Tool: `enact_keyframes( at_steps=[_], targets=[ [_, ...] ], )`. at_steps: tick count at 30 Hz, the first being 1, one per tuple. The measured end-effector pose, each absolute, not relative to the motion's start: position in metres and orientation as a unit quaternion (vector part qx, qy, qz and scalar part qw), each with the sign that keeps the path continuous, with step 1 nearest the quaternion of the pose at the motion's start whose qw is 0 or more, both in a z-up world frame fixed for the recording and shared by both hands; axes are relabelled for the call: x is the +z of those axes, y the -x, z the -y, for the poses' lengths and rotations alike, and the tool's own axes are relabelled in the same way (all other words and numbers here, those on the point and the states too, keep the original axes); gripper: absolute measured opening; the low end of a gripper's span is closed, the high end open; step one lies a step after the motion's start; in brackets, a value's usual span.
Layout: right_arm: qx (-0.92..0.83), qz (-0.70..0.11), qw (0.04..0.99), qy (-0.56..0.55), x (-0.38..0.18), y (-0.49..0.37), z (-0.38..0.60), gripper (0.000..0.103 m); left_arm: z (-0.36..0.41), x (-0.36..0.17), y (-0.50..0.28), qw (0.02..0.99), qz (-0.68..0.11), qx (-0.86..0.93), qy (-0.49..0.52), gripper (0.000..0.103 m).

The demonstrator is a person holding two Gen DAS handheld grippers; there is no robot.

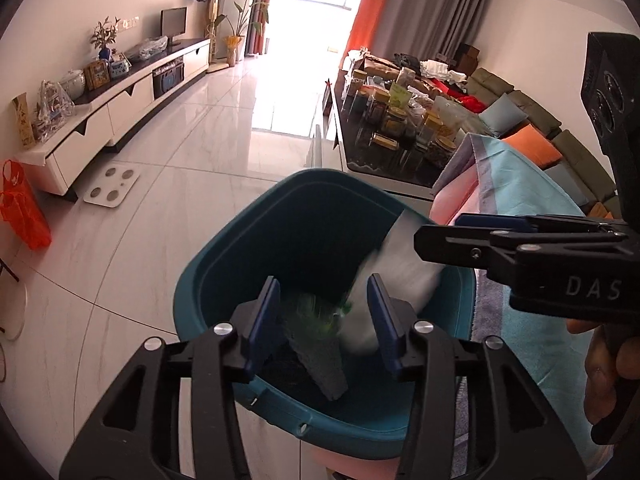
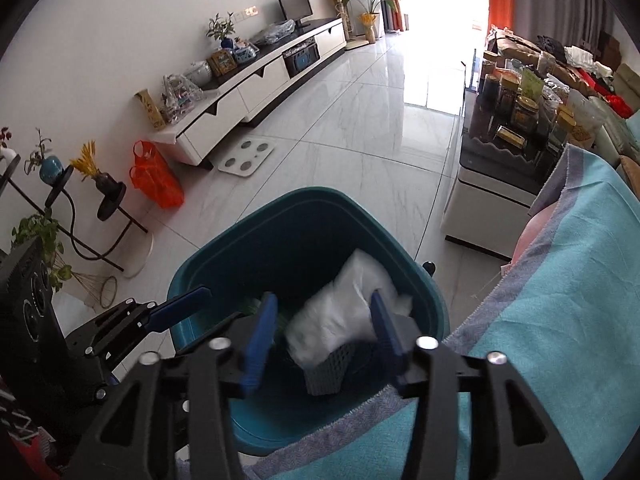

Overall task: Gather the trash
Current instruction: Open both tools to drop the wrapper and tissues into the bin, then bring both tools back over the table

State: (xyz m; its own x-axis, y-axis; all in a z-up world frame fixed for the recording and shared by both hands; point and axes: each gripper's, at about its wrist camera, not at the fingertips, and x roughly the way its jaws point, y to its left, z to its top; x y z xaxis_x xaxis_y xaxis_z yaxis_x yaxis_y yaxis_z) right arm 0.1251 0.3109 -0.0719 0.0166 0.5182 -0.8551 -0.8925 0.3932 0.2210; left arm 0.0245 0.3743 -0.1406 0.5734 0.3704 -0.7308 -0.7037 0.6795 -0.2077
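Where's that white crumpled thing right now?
The white wrapper is inside the teal bin, on its right side above a grey mesh piece; in both views it is blurred, below the open right hand-held gripper.

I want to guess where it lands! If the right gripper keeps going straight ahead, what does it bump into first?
Probably the white crumpled plastic bag blurred inside the teal plastic bin, right ahead of the open right gripper; depth is unclear.

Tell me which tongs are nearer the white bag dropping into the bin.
Right. The right tongs hang open directly above the white bag in the teal bin; the left tongs sit open beside it, over a green blurred piece.
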Motion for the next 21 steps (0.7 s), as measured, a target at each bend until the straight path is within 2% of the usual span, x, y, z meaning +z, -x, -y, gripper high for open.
enact_keyframes(
  at_steps=[1,3,10,12,14,17,21],
  targets=[
    [0.516,-0.477,0.685,0.193,-0.072,-0.127,-0.31,0.049,-0.373,-0.139,-0.022,0.852,-0.335,0.317,0.247,0.054],
    [0.517,-0.475,0.688,0.183,-0.068,-0.13,-0.307,0.058,-0.372,-0.137,-0.022,0.854,-0.331,0.321,0.242,0.056],
    [0.521,-0.45,0.708,0.155,-0.046,-0.134,-0.288,0.067,-0.36,-0.112,-0.008,0.861,-0.308,0.337,0.224,0.077],
    [0.522,-0.436,0.718,0.143,-0.035,-0.134,-0.277,0.08,-0.358,-0.102,0.003,0.863,-0.298,0.345,0.219,0.084],
    [0.524,-0.416,0.732,0.132,-0.023,-0.132,-0.263,0.085,-0.353,-0.09,0.016,0.865,-0.285,0.357,0.209,0.093],
    [0.523,-0.392,0.747,0.121,-0.008,-0.128,-0.242,0.093,-0.344,-0.069,0.034,0.87,-0.265,0.367,0.195,0.097],
    [0.519,-0.36,0.768,0.104,0.01,-0.124,-0.215,0.096,-0.328,-0.035,0.052,0.88,-0.235,0.37,0.181,0.097]
  ],
)
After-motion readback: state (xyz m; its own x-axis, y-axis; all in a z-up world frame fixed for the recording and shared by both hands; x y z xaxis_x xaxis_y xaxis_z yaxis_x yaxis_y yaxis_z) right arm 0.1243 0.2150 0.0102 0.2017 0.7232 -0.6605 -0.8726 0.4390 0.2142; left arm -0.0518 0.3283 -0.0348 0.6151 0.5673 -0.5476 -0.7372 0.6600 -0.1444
